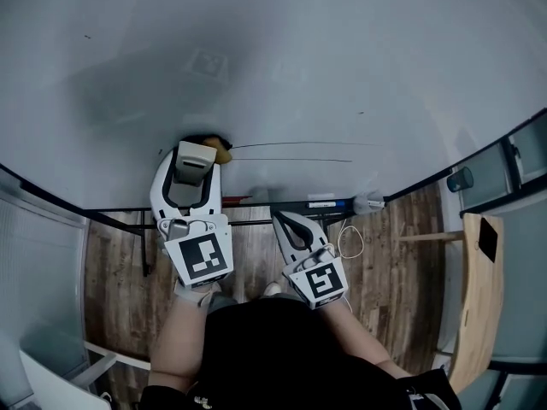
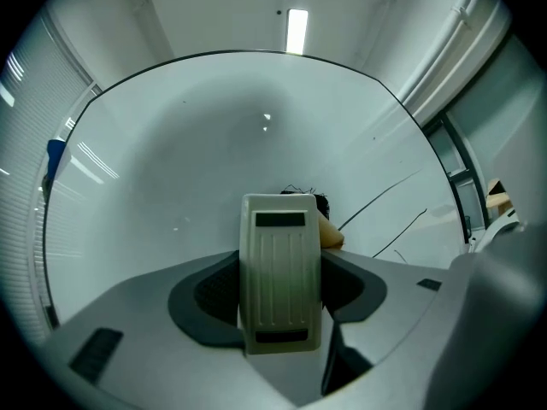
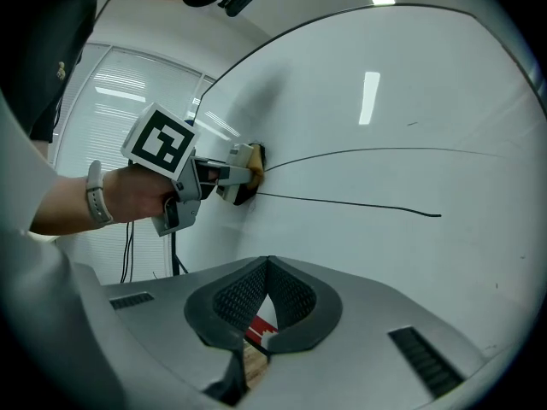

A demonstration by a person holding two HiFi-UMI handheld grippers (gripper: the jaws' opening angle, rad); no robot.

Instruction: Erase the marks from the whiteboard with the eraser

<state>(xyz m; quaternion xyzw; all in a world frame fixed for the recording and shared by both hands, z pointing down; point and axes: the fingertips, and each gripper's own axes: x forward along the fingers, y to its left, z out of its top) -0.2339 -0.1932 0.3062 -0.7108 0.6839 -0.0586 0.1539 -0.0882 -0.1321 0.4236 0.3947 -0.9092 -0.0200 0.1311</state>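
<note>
The whiteboard (image 1: 299, 67) fills the upper head view. Two thin black lines (image 1: 299, 144) run rightward across it, also seen in the right gripper view as lines (image 3: 359, 205). My left gripper (image 1: 193, 171) is shut on the cream eraser (image 1: 195, 161), which is pressed against the board at the lines' left end. In the left gripper view the eraser (image 2: 280, 272) stands upright between the jaws, hiding the board behind it. My right gripper (image 1: 286, 220) hangs lower, near the board's tray, jaws shut together (image 3: 267, 267) with nothing in them.
The marker tray (image 1: 299, 205) below the board holds a marker (image 1: 329, 203) and a red item (image 1: 235, 200). A white cable (image 1: 350, 242) hangs under it. A wooden chair (image 1: 483, 289) stands at the right on the wood floor (image 1: 111, 272). Window blinds (image 3: 137, 101) are to the left.
</note>
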